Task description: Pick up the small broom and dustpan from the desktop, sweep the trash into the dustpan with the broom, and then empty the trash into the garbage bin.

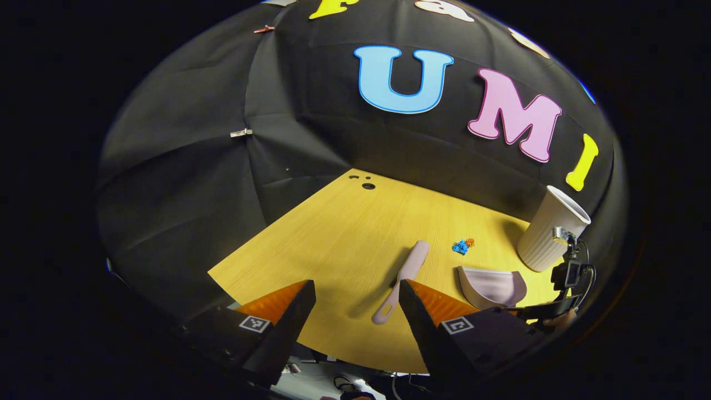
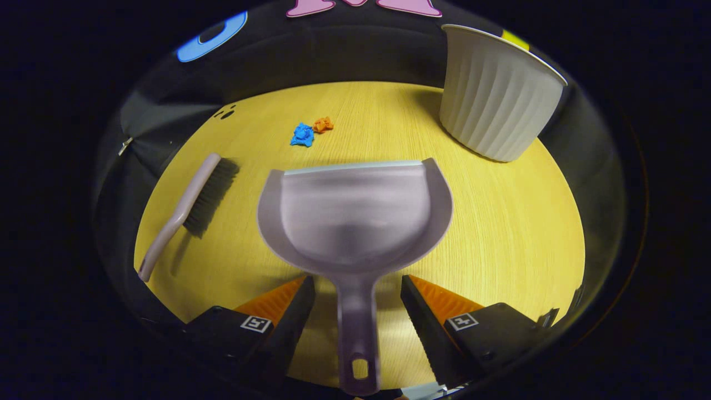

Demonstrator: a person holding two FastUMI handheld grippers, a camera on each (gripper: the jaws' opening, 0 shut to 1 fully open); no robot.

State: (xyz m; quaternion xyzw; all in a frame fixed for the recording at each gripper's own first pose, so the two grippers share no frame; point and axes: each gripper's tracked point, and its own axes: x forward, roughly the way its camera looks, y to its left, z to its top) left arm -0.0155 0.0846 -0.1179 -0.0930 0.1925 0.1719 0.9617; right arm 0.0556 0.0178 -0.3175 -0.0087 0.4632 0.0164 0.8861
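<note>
In the right gripper view the right gripper (image 2: 355, 291) stands wide open astride the dustpan (image 2: 355, 214) handle, apparently not touching it, while the left gripper (image 1: 355, 294) gapes empty near the broom (image 1: 402, 280) on the desktop (image 1: 333, 233).

1 broom (image 2: 186, 208), 1 dustpan (image 2: 355, 222), 1 bin (image 2: 497, 94), 2 scraps: blue scrap (image 2: 302, 135), orange scrap (image 2: 323, 124).

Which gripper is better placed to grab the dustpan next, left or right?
Right. The right gripper is open with the dustpan handle already between its fingers. The left gripper is open nearer the broom.
</note>
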